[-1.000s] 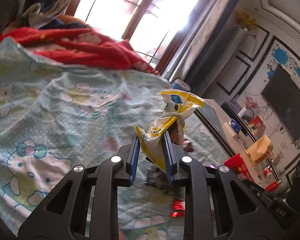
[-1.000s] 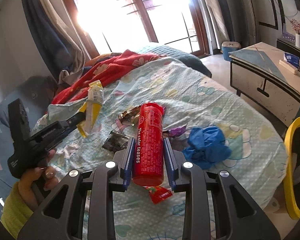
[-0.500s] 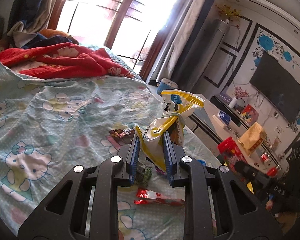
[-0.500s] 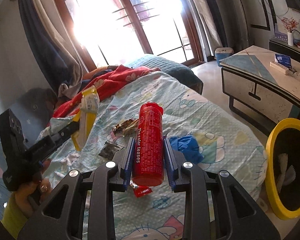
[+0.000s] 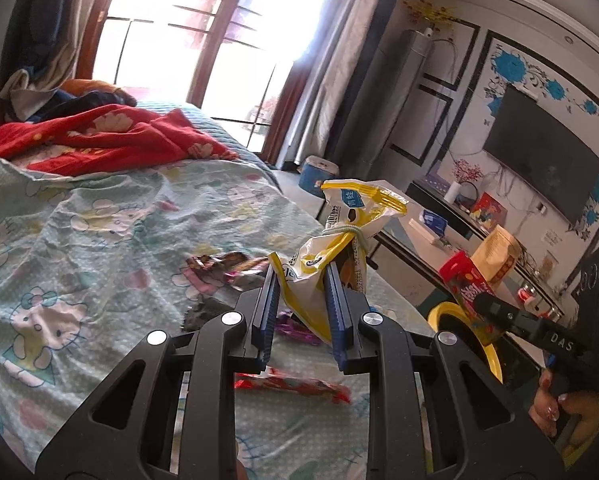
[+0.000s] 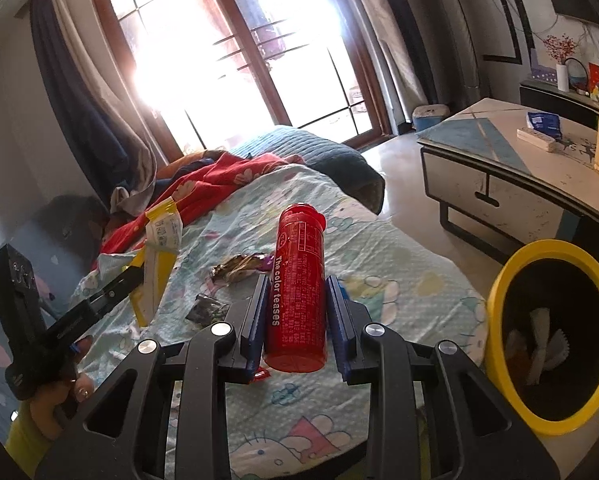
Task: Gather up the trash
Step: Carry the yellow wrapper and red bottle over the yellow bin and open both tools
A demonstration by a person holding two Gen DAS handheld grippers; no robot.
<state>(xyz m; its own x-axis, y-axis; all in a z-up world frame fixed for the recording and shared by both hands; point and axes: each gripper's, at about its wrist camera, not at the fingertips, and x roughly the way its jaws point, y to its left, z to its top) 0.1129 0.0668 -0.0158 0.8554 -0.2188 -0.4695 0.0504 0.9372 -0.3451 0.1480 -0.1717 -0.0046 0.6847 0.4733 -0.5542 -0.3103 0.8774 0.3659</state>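
Observation:
My left gripper (image 5: 301,280) is shut on a crumpled yellow and white snack bag (image 5: 331,248), held above the bed. My right gripper (image 6: 297,286) is shut on a red cylindrical can (image 6: 297,280) with white print. In the right wrist view the left gripper (image 6: 137,274) shows at the left with the yellow bag (image 6: 159,256). A bin with a yellow rim (image 6: 503,280) stands off the bed's edge, to the right of the can, with white scraps inside. The same yellow rim (image 5: 451,312) shows in the left wrist view, behind the right gripper's red can (image 5: 465,288).
Loose wrappers lie on the cartoon-print bedsheet (image 5: 79,248): a dark foil one (image 6: 239,266), a small dark one (image 6: 205,308), a red one (image 5: 295,386). A red blanket (image 5: 99,140) is heaped at the bed's far end. A low cabinet (image 6: 499,184) stands beyond the bin.
Both grippers have moved across the bed toward its edge and risen, each keeping its item. The yellow-rimmed bin has come fully into the right wrist view.

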